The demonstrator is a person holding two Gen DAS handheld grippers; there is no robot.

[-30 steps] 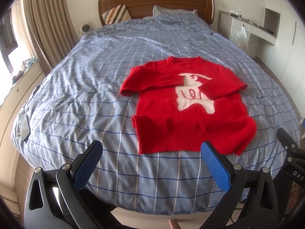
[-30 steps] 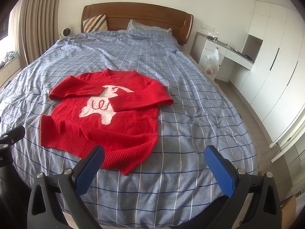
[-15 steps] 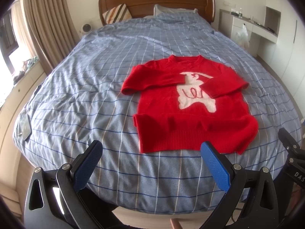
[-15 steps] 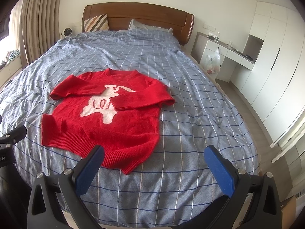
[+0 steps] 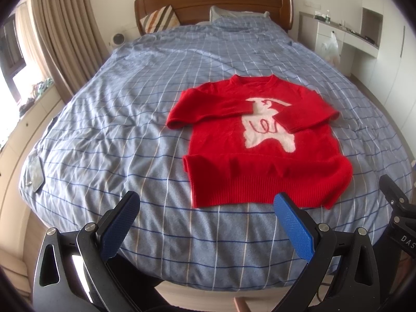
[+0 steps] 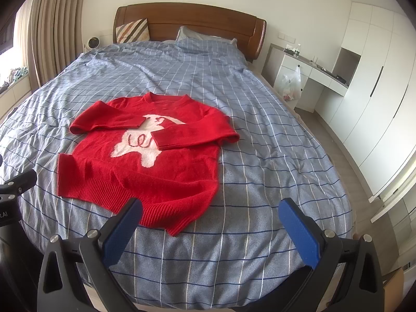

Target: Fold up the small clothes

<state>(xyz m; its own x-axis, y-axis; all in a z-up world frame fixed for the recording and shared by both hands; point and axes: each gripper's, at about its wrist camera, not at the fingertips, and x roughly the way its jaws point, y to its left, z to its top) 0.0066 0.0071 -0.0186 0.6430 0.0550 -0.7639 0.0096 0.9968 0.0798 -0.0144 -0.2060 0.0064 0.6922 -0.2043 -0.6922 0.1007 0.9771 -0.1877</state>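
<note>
A small red sweater (image 5: 262,156) with a white animal on its chest lies flat on the blue checked bedcover (image 5: 130,130), both sleeves folded in across the front. Its ribbed hem faces me. My left gripper (image 5: 208,208) hangs open above the foot of the bed, just short of the hem, holding nothing. In the right wrist view the same sweater (image 6: 156,161) lies left of centre, and my right gripper (image 6: 210,213) stands open near its right hem corner, empty. The other gripper's black body shows at the frame edges.
A wooden headboard (image 6: 197,23) with pillows closes the far end. Curtains (image 5: 59,41) and a window ledge run along the left. White desk and wardrobes (image 6: 364,72) stand right, a plastic bag (image 6: 291,83) hanging there. A dark flat object (image 5: 36,174) lies on the bed's left edge.
Both grippers have crept slightly forward toward the sweater's hem; both stay open and empty. The sweater has not moved.
</note>
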